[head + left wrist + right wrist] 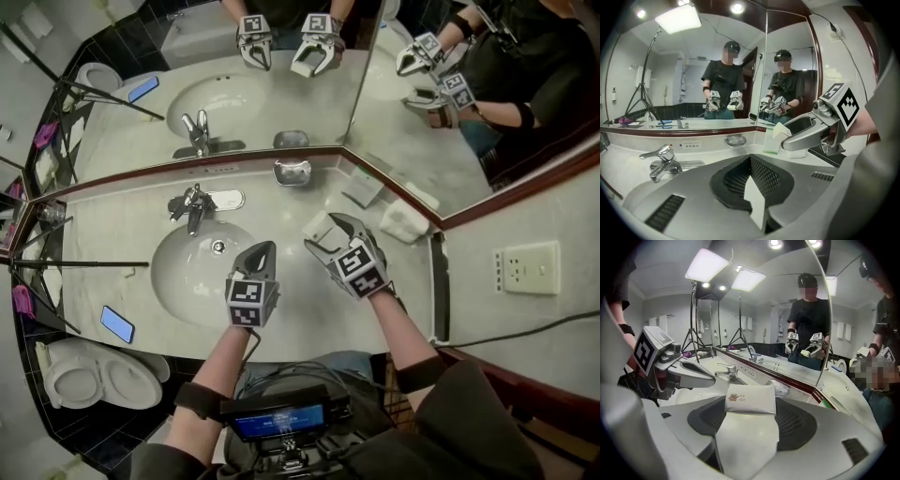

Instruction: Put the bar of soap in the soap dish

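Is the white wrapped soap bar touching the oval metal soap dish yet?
Apart. Head view shows the soap bar in the right gripper, with countertop showing between it and the soap dish by the mirror.

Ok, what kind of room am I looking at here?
A bathroom, possibly a hotel's. A sink basin with a faucet is set in the counter, a toilet stands beside it, and corner mirrors rise behind a soap dish.

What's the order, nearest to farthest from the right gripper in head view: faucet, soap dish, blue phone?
1. soap dish, on the back ledge, just ahead of the right gripper holding the bar of soap.
2. faucet, behind the basin, further left.
3. blue phone, at the counter's front left edge.
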A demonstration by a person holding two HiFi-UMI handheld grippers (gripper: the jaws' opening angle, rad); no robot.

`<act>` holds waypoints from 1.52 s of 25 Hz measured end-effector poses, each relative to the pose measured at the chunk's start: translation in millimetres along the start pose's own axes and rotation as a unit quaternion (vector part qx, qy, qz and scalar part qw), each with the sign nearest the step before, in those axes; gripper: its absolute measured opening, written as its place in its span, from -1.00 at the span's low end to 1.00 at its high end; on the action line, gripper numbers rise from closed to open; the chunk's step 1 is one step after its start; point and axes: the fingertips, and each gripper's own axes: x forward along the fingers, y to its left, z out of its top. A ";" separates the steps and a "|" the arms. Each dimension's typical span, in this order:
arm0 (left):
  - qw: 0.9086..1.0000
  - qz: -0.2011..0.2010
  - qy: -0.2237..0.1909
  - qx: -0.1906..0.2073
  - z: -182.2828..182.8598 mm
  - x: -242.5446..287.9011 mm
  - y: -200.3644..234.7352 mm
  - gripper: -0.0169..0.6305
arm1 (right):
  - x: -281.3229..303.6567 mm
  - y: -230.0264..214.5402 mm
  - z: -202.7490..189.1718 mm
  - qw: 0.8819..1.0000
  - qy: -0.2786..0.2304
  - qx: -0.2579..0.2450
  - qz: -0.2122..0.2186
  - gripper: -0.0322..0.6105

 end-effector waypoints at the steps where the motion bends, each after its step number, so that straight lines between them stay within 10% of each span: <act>1: 1.000 0.005 0.001 -0.002 2.5 7.4 5.8 -0.94 | 11.6 -5.8 4.2 1.000 0.006 -0.008 0.003 0.14; 19: 0.997 0.063 0.024 -0.046 21.0 114.9 94.3 -0.94 | 187.2 -83.9 21.0 0.992 0.124 -0.026 0.008 0.15; 38: 0.997 0.056 0.024 -0.043 21.7 110.7 89.1 -0.94 | 185.6 -91.4 19.3 0.992 0.126 0.008 -0.013 0.27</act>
